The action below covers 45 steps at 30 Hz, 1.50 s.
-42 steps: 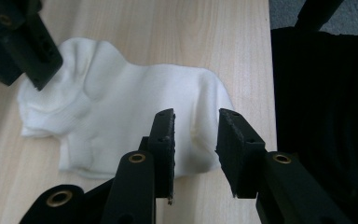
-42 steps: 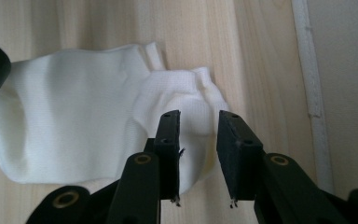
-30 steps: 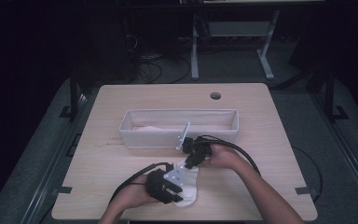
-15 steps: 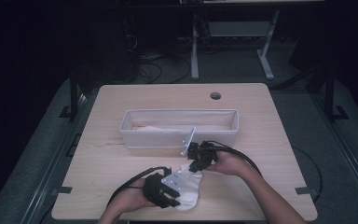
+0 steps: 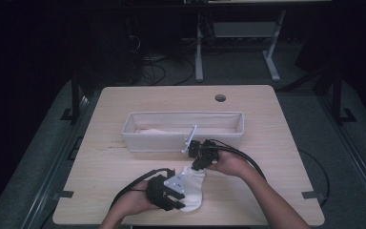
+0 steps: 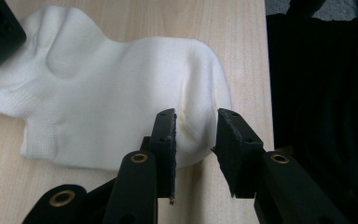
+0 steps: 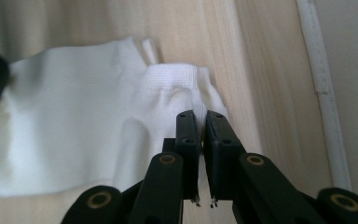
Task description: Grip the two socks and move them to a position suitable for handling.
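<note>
Claw states first: our right claw (image 7: 198, 122) has come down from the bin (image 5: 133, 125) and pinches the sock's (image 5: 190, 188) cuff. Our left claw (image 6: 196, 123) stays parted around the toe near the tabletop's (image 5: 267, 191) front edge, so we judge stretching comes next.

No text, label, brand, number or sign can be read anywhere. The white sock (image 6: 121, 98) is plain knit with no print, the bench (image 5: 124, 162) is bare wood grain, and the grey bin (image 5: 183, 138) carries no marking. The black claws bear nothing legible either. The dark far background may hold small labels, but it is too dim to tell.
</note>
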Available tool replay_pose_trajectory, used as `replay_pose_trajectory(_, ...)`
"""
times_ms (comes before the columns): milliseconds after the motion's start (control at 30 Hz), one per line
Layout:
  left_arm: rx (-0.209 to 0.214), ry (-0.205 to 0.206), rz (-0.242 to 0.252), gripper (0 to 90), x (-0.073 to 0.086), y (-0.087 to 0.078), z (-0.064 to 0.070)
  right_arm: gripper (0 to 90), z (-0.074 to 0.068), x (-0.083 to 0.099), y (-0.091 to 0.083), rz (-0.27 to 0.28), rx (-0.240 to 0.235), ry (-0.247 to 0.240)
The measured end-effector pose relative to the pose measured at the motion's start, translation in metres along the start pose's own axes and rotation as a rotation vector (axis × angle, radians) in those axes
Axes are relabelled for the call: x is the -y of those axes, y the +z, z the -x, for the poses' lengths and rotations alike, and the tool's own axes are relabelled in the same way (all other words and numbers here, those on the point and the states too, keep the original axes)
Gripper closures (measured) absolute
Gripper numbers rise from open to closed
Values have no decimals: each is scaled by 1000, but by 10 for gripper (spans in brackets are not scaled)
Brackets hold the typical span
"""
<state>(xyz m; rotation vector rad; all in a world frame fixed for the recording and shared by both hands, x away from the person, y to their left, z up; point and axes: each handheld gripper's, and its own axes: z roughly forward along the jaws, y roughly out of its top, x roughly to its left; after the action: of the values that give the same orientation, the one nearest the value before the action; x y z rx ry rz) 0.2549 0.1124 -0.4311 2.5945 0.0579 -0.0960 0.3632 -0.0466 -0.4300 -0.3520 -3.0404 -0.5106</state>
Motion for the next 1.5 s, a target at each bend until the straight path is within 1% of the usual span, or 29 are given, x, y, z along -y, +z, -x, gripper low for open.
replay_pose_trajectory(100, 0, -4, 0, 679, 0, 1, -1, 834, 2, -1, 7, -10, 0, 1)
replay_pose_trajectory(167, -1, -7, -13, 680, 2, 3, -2, 835, 3, -1, 7, -4, -1, 2)
replay_pose_trajectory(300, -3, -8, -18, 683, 2, 5, -3, 826, 4, 0, 8, 3, -6, 4)
replay_pose_trajectory(367, -2, -11, -7, 683, 2, 3, -2, 791, 4, 0, 7, 1, 2, 1)
replay_pose_trajectory(433, -2, -7, 2, 689, 1, 1, -2, 780, 3, 0, 6, -1, 6, 5)
replay_pose_trajectory(467, -9, -6, 20, 691, 0, -3, -2, 758, 2, 0, 1, 6, 15, 2)
replay_pose_trajectory(500, -8, -3, 28, 696, -2, -4, -1, 756, 1, 1, -2, 17, 22, 0)
replay_pose_trajectory(567, -7, 7, 34, 708, -5, -6, -1, 755, -1, 3, -9, 35, 36, -2)
replay_pose_trajectory(633, -10, 11, 32, 713, -8, -5, 0, 739, -3, 5, -17, 56, 33, 4)
replay_pose_trajectory(667, -11, 7, 35, 717, -9, -3, 0, 737, -4, 5, -19, 61, 31, 15)
replay_pose_trajectory(733, -8, 12, 23, 720, -11, -1, -1, 738, -7, 7, -23, 64, 24, 19)
replay_pose_trajectory(800, -6, 4, 15, 723, -11, 3, -3, 757, -10, 9, -24, 60, 10, 19)
replay_pose_trajectory(867, 1, 0, 9, 723, -11, 6, -4, 778, -12, 11, -23, 66, -1, 5)
replay_pose_trajectory(900, 5, -1, 7, 723, -11, 7, -5, 779, -12, 12, -21, 72, -12, 8)
replay_pose_trajectory(933, 7, -8, 8, 723, -11, 8, -5, 779, -11, 13, -17, 65, -18, 9)
replay_pose_trajectory(1000, 10, -6, 6, 723, -11, 9, -6, 777, -9, 15, -9, 32, -13, 18)
replay_pose_trajectory(1067, 11, -5, -2, 722, -11, 10, -6, 773, -6, 16, -2, 25, -18, 32)
replay_pose_trajectory(1133, 13, -6, -12, 720, -10, 12, -5, 775, -3, 18, 2, 31, -17, 35)
replay_pose_trajectory(1167, 13, -6, -12, 718, -10, 12, -5, 775, -3, 18, 2, 31, -17, 35)
replay_pose_trajectory(1200, 14, -11, -20, 715, -10, 14, -6, 775, -1, 20, 3, 49, -19, 44)
replay_pose_trajectory(1233, 16, -12, -20, 713, -9, 14, -6, 775, -1, 20, 3, 55, -21, 45)
replay_pose_trajectory(1367, 16, -12, -16, 712, -9, 13, -6, 740, -3, 20, 2, 51, -9, 37)
replay_pose_trajectory(1400, 16, -12, -9, 712, -9, 11, -6, 734, -4, 20, 1, 51, -3, 34)
replay_pose_trajectory(1500, 12, -13, 10, 713, -8, 5, -7, 721, -5, 21, -8, 76, 1, 33)
